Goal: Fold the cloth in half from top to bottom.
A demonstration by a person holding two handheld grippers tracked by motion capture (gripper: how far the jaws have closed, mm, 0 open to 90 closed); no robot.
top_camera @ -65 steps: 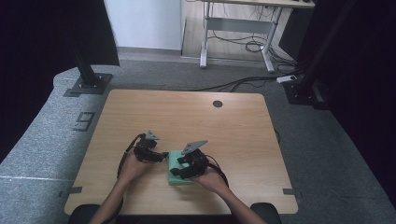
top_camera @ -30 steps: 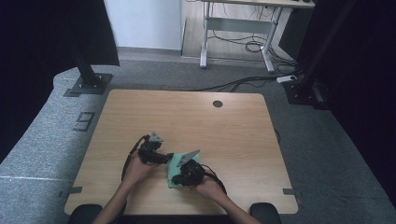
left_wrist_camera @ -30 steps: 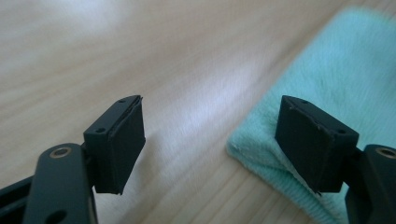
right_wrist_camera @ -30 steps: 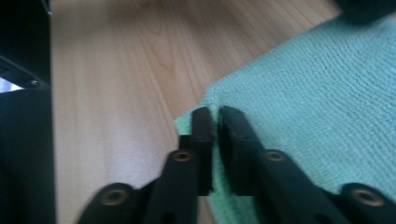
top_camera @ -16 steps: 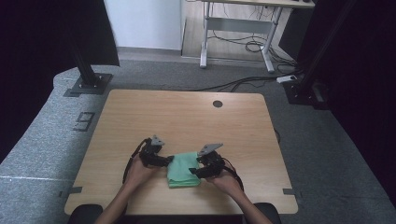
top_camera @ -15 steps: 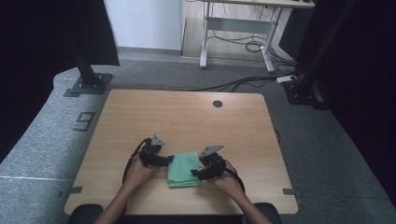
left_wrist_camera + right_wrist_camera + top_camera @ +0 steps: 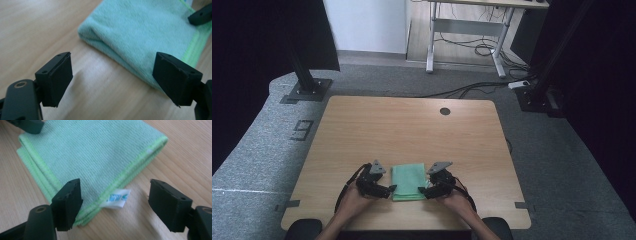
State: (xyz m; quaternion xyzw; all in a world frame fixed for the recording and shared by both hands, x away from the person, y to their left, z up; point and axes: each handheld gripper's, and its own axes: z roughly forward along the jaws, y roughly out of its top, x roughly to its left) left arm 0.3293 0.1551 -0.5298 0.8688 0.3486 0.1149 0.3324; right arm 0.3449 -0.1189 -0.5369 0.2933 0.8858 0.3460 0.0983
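Surface: wooden tabletop, bare apart from the work near its front edge.
Left gripper: jaws spread wide, gripping nothing, at the cloth's left fold.
Cloth: folded green towel, lying flat, long axis running front to back.
Right gripper: jaws parted, empty, by the white tag.
Risk: pinching only the top layer would likely unfold the stack.

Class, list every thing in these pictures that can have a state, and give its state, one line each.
Green microfibre cloth: folded flat on the table, white label sticking out at one edge.
Left gripper: open, jaws apart at the cloth's folded edge, holding nothing.
Right gripper: open, jaws either side of the cloth's corner, holding nothing.
Light wooden table: upright, bearing the cloth.
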